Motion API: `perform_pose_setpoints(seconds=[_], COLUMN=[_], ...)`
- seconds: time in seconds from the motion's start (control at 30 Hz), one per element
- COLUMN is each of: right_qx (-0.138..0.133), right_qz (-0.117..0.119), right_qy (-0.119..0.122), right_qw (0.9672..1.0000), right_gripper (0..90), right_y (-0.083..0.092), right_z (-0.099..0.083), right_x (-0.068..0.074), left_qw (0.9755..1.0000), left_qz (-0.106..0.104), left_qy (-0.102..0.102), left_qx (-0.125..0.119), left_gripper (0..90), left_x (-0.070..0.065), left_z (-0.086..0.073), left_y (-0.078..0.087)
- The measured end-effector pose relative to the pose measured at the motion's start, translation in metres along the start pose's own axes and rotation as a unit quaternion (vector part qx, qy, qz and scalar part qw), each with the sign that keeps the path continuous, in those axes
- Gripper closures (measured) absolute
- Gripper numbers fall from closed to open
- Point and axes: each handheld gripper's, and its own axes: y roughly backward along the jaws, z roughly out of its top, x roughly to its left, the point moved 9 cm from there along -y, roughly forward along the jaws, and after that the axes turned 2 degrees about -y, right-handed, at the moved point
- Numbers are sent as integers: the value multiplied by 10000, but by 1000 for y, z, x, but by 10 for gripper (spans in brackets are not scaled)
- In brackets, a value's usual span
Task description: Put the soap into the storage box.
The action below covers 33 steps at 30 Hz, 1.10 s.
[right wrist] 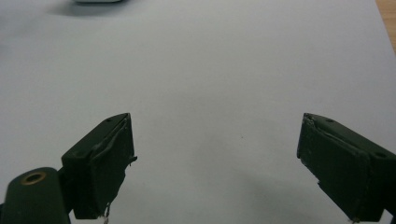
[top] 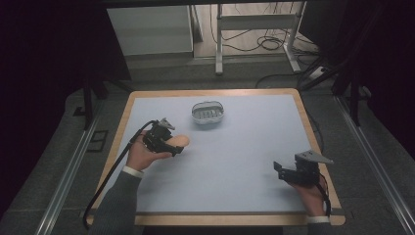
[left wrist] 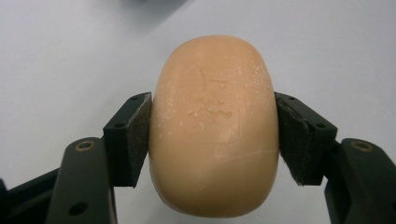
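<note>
Two black jaws of the right gripper [right wrist: 217, 163] rose from the bottom of the frame, one at the lower left and one at the lower right, standing wide apart with nothing between them. Behind them a pale blue-grey table surface [right wrist: 210, 70] spread across the frame. A strip of wooden table edge [right wrist: 387, 21] showed at the upper right. A pale object [right wrist: 98, 1] sat cut off at the top left edge, too little of it visible to identify.

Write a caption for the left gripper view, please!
Left gripper squeezes an orange soap bar between its black pads above the pale table.
</note>
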Motion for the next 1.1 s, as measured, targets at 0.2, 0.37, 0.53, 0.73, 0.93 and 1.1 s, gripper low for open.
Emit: perform_pose_setpoints(seconds=[0.2,0.37,0.53,0.73,0.93,1.1], right_qx=[5,12,14,21,32,36], right_qz=[-3,-4,-19,-23,-19,-10], right_qy=[-5,-1,-6,-9,-8,-8], right_qw=[10000,10000,10000,10000,10000,10000], right_gripper=[109,109,109,109,109,109], right_y=[0,0,-1,-1,-1,-1], right_z=[0,0,-1,-1,-1,-1], right_x=[-1,0,-1,-2,-2,-1], left_qw=[10000,9999,9999,9997,9997,9998], left_qz=[32,59,61,123,135,86], left_qy=[-72,-78,-90,-186,-188,-189], left_qx=[-49,-44,-54,-25,-61,-38], left_gripper=[331,331,331,331,331,331], left_x=[1,4,6,8,11,12], left_z=[7,12,18,24,32,38], left_y=[1,1,0,0,-2,-5])
